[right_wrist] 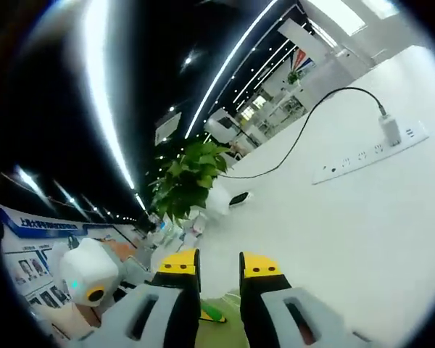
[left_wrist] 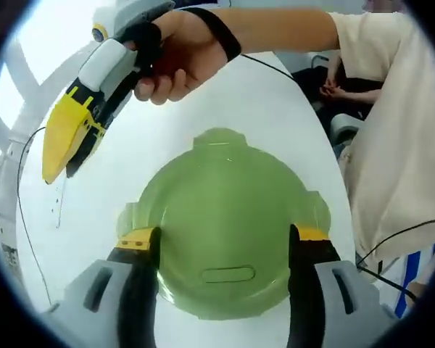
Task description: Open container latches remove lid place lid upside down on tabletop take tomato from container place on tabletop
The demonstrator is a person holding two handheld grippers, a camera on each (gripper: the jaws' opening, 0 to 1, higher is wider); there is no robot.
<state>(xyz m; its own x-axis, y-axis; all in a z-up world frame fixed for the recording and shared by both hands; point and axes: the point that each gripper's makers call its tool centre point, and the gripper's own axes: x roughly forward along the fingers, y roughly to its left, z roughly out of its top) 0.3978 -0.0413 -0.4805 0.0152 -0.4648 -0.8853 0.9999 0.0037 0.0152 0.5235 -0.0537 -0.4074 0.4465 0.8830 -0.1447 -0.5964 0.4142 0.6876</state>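
A round translucent green lid (left_wrist: 225, 225) with latch tabs at its top, left and right lies on the white tabletop (left_wrist: 275, 116) in the left gripper view. My left gripper (left_wrist: 223, 243) is open, its yellow-tipped jaws spread wide over the lid's left and right sides. I cannot tell whether they touch it. My right gripper (left_wrist: 61, 170), held in a hand (left_wrist: 181, 58), hangs above the table to the lid's upper left, jaws nearly together. In the right gripper view my right gripper (right_wrist: 219, 264) holds nothing, and a strip of green (right_wrist: 221, 326) shows low between its jaws.
A person in a cream shirt (left_wrist: 391, 145) stands at the table's right edge. A thin black cable (left_wrist: 25, 217) runs along the left. Farther off lie a white power strip (right_wrist: 370, 156) with its cable, and a leafy plant (right_wrist: 185, 181).
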